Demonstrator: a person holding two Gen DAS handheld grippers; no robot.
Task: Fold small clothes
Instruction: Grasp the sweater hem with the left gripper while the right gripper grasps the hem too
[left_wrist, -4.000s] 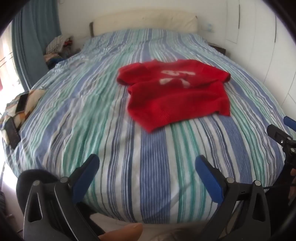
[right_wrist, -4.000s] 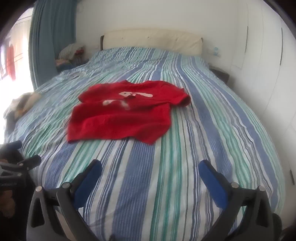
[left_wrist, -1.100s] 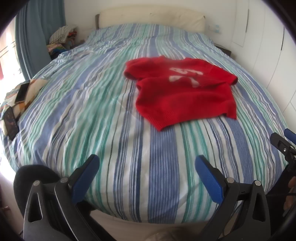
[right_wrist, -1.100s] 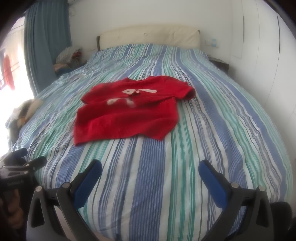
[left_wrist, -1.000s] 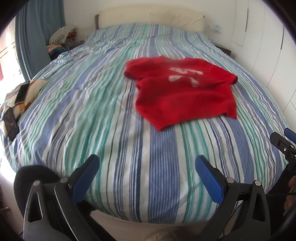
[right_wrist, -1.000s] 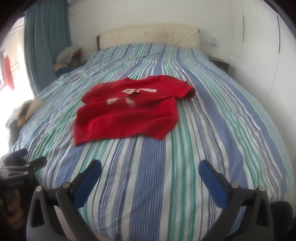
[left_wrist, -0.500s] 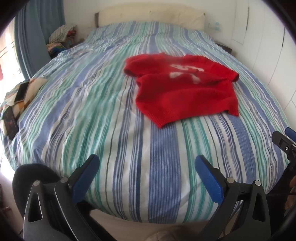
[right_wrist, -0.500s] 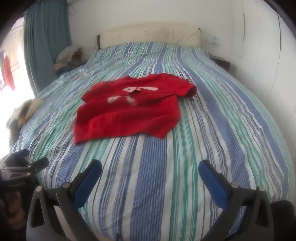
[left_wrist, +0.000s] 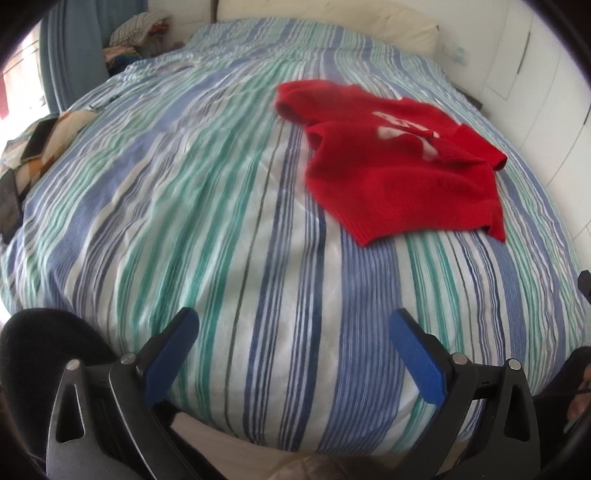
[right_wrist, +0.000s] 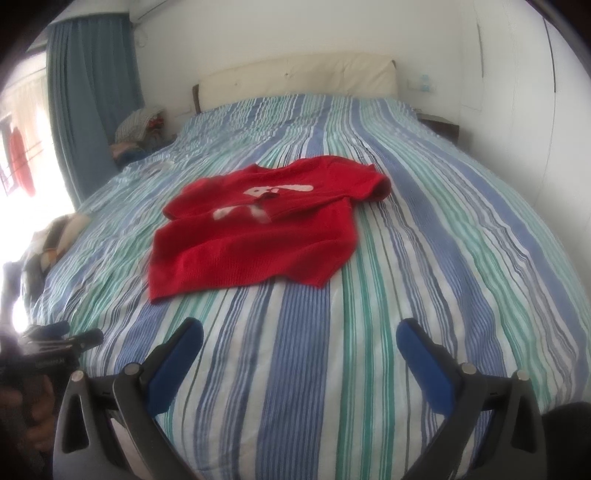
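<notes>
Left wrist view has the red shirt (left_wrist: 402, 173) in the upper right of the frame, lying flat-ish on the striped bed (left_wrist: 221, 221), well apart from my left hand-held gripper (left_wrist: 291, 332), which is wide open with nothing in it. On the right wrist view the shirt (right_wrist: 255, 236) sits centre-left, and the right hand-held gripper (right_wrist: 299, 336) is spread open and empty too, down at the bottom of the frame over the near part of the bed (right_wrist: 443, 229).

Nothing folded yet as far as I can tell. Shirt looks like a soft knit, light and floppy, so it'll sag and bunch if I grab only one spot. My guess is pinching the two bottom hem corners, one per side. One sleeve already looks tucked over, so it needs smoothing.
</notes>
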